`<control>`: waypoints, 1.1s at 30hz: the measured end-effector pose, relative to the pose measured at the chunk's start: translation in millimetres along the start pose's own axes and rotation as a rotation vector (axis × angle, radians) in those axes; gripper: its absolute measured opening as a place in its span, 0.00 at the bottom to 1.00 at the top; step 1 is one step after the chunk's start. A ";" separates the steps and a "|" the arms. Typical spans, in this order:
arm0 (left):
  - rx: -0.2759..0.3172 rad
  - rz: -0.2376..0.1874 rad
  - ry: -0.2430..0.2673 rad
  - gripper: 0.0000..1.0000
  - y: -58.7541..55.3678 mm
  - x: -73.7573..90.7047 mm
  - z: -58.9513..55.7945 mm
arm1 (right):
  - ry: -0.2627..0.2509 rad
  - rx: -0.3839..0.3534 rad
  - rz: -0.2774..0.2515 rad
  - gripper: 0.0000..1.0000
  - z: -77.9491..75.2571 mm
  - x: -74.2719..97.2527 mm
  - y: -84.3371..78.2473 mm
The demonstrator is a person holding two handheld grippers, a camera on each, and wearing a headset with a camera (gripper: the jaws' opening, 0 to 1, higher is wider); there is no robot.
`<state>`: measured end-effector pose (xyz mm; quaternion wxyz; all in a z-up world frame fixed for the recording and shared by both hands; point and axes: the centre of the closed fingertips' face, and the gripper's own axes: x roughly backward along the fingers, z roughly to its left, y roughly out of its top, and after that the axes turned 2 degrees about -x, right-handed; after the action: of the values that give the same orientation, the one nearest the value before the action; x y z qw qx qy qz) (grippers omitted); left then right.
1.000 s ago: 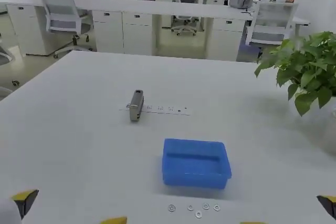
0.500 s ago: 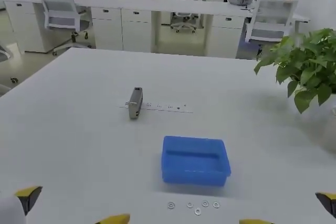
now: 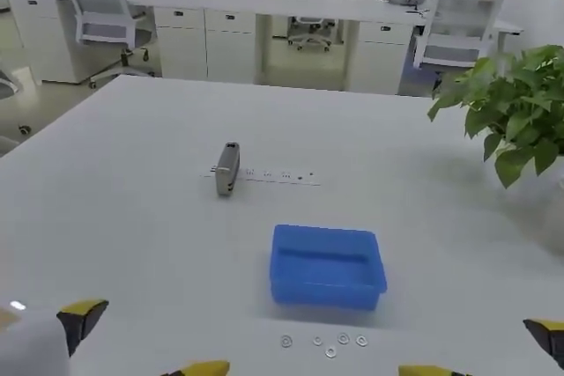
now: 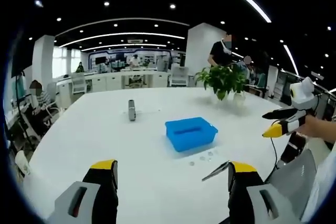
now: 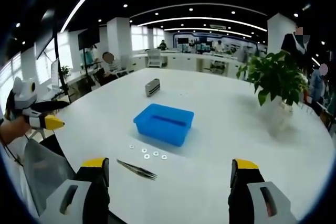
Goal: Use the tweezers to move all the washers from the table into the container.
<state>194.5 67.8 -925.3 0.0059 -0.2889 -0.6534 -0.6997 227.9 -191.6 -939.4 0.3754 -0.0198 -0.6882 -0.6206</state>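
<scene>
A blue container point(image 3: 327, 266) stands on the white table, with several small washers point(image 3: 326, 341) lying loose just in front of it. The tweezers point(image 5: 136, 169) lie on the table near the washers, also seen as tweezers point(image 4: 215, 171) in the left gripper view. My left gripper point(image 3: 141, 345) is at the table's near left edge, jaws wide apart and holding nothing. At the near right my right gripper point(image 3: 485, 354) is open too and holds nothing. Both stay short of the washers point(image 5: 149, 153) and the container point(image 4: 190, 132).
A grey metal block point(image 3: 227, 167) lies beyond the container beside a flush socket strip point(image 3: 282, 175). A potted plant point(image 3: 515, 112) stands at the table's right side. Desks and office chairs point(image 3: 101, 19) stand behind the table.
The left gripper's yellow jaw tips have come further into the head view, up and rightward. The right gripper has barely shifted. Container, washers and block lie as before.
</scene>
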 end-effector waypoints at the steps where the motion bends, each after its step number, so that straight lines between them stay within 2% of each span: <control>1: -0.015 0.011 -0.016 0.87 -0.6 -1.6 -3.1 | -0.001 0.000 0.000 0.95 -0.5 -0.1 -0.2; 5: -0.069 0.029 -0.071 0.79 1.7 -10.2 -13.8 | -0.001 -0.002 0.007 0.95 -1.6 -0.9 -2.6; 8: -0.120 0.067 -0.153 0.72 0.7 -18.7 -25.3 | 0.000 -0.001 0.015 0.94 -2.7 -2.5 -4.8; 12: -0.157 0.089 -0.199 0.61 2.7 -29.3 -33.8 | 0.001 -0.002 0.026 0.94 -4.7 -5.0 -8.0; 13: -0.175 0.097 -0.225 0.59 2.9 -32.8 -37.8 | 0.001 -0.002 0.030 0.94 -5.0 -5.6 -8.7; 18: -0.229 0.135 -0.288 0.45 -1.3 -47.8 -48.0 | 0.007 0.004 0.047 0.94 -5.8 -9.5 -11.0; 20: -0.253 0.162 -0.331 0.42 -7.5 -53.9 -55.0 | 0.010 0.012 0.056 0.94 -6.2 -11.8 -12.3; 24: -0.291 0.193 -0.386 0.36 -21.3 -68.7 -64.5 | 0.021 0.036 0.082 0.93 -5.5 -16.5 -15.7; 26: -0.303 0.231 -0.408 0.31 -32.8 -75.7 -67.3 | 0.028 0.048 0.098 0.93 -5.3 -19.2 -18.0; 30: -0.330 0.263 -0.444 0.26 -46.3 -85.6 -72.0 | 0.039 0.061 0.117 0.93 -5.0 -23.0 -20.7; 33: -0.363 0.307 -0.474 0.22 -60.2 -95.3 -74.8 | 0.047 0.065 0.127 0.93 -4.4 -26.3 -22.7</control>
<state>220.9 -27.2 -1017.8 -0.0924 -0.5347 -0.4503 -0.7090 237.7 -189.1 -973.0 0.4308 -0.0367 -0.6962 -0.5731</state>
